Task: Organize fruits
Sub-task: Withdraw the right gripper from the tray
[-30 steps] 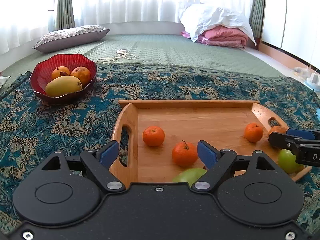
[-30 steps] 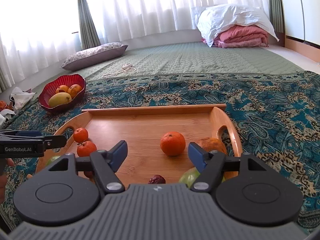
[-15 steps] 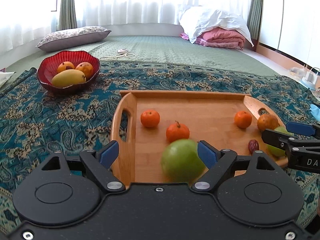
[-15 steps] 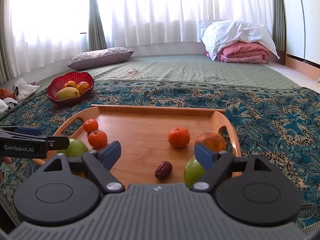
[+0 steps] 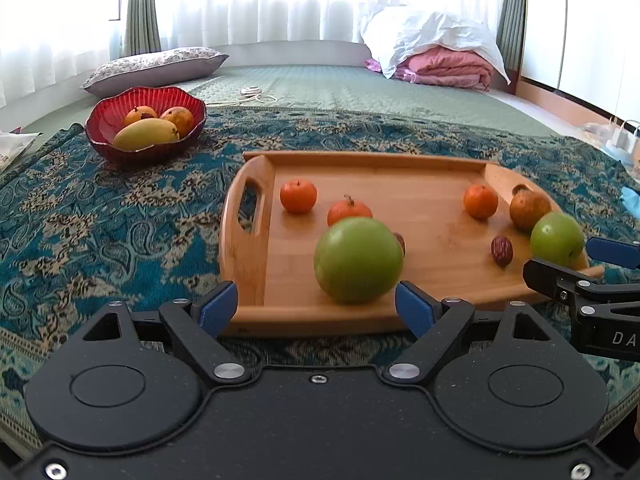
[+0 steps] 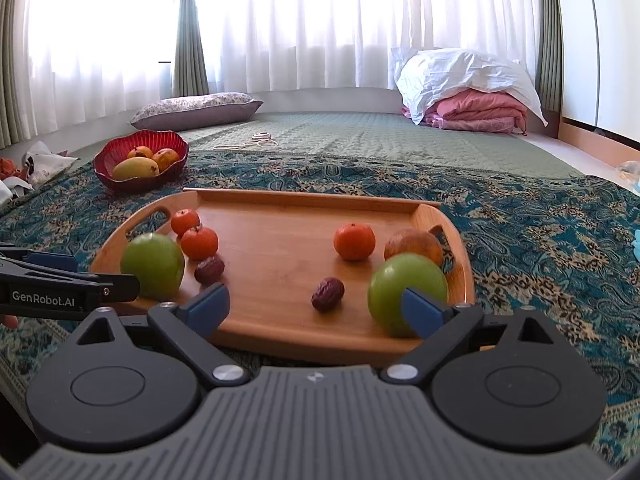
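Both tools apart from any fruit: left tool [image 5: 316,308] gaping, empty; right tool [image 6: 316,308] opening, empty. Green apples [image 5: 357,260] [image 6: 406,294] resting on wooden tray [image 5: 372,168], near edge. Centre each apple between pads before squeezing gently.

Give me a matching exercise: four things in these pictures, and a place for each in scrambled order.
Things:
1. mango
2. green apple
3. coiled cord
4. pink blanket

Places:
A. on the green mat beyond the patterned cloth
B. under the white pillow
C. in the red bowl
D. on the wooden tray

Pairs: 1-C, 2-D, 3-A, 4-B
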Available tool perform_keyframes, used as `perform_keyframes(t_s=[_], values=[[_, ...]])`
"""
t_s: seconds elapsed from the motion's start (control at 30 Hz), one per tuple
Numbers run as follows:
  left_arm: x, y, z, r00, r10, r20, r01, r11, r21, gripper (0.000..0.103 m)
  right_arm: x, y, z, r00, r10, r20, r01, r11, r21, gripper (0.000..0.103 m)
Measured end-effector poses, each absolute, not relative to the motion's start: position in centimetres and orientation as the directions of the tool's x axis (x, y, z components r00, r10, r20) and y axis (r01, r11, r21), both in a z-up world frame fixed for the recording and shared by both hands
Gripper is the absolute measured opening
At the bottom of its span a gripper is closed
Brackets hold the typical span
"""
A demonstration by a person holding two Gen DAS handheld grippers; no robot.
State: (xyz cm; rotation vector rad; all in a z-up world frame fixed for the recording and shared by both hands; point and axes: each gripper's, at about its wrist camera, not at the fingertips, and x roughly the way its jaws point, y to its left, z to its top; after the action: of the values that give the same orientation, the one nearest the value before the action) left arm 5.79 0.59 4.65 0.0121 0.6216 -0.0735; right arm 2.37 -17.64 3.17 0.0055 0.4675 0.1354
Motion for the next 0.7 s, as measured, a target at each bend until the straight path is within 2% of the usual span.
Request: perform_keyframes(t_s=[0.4, 0.5, 0.7], values=[[5.2, -0.3, 2.3, 0.795, -0.033, -0.606, 0.054, 0.998, 0.015, 0.085, 1.6, -17.7, 0.7, 0.868, 0.100, -0.486, -0.092, 0.995, 0.040, 0.102], [5.3, -0.3, 1.8, 0.792, -0.029, -0.610, 0.046, 0.999, 0.011, 0.091, 1.7, -17.8, 0.2, 0.865, 0.078, -0.495, -0.068, 0.997, 0.039, 0.102], [5.4, -0.6, 1.0, 0.794, -0.002, -0.607, 0.034, 0.999, 0.042, 0.092, 2.2, -18.1, -0.9, 0.852, 0.057, -0.520, -0.043, 0.998, 0.039, 0.102]])
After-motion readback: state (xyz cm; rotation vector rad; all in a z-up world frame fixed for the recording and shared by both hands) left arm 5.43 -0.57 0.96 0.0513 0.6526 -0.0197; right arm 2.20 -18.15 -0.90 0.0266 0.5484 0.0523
